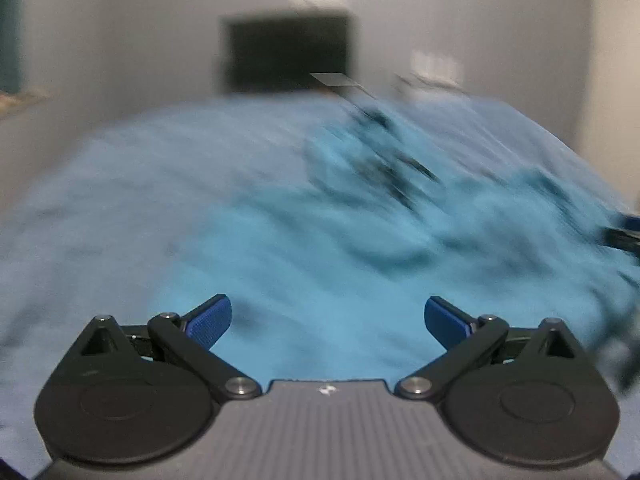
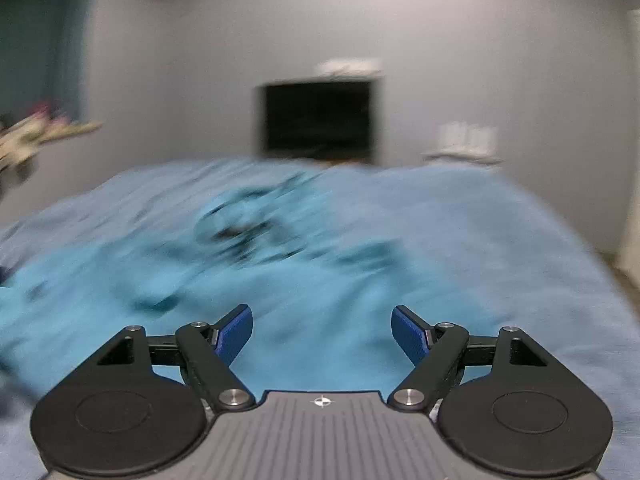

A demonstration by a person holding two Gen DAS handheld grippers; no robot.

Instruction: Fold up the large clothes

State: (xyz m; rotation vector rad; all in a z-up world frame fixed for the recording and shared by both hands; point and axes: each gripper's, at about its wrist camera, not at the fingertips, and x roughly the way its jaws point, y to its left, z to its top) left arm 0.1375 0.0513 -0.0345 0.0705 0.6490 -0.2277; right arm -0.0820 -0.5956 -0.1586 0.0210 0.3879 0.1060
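A bright blue garment [image 1: 340,240] lies crumpled on a paler blue bed cover [image 1: 100,220]; both views are motion-blurred. My left gripper [image 1: 328,320] is open and empty, its blue pads [image 1: 210,322] wide apart above the garment's near part. My right gripper [image 2: 322,332] is open and empty too, over the garment [image 2: 240,272], which spreads to the left on the bed cover [image 2: 480,240]. The tip of the other gripper [image 1: 624,236] shows at the right edge of the left wrist view.
A dark screen [image 2: 320,120] hangs on the grey wall beyond the bed and also shows in the left wrist view [image 1: 288,52]. A white shelf or outlet [image 2: 468,140] is to its right. A cluttered shelf [image 2: 36,136] sits at the left.
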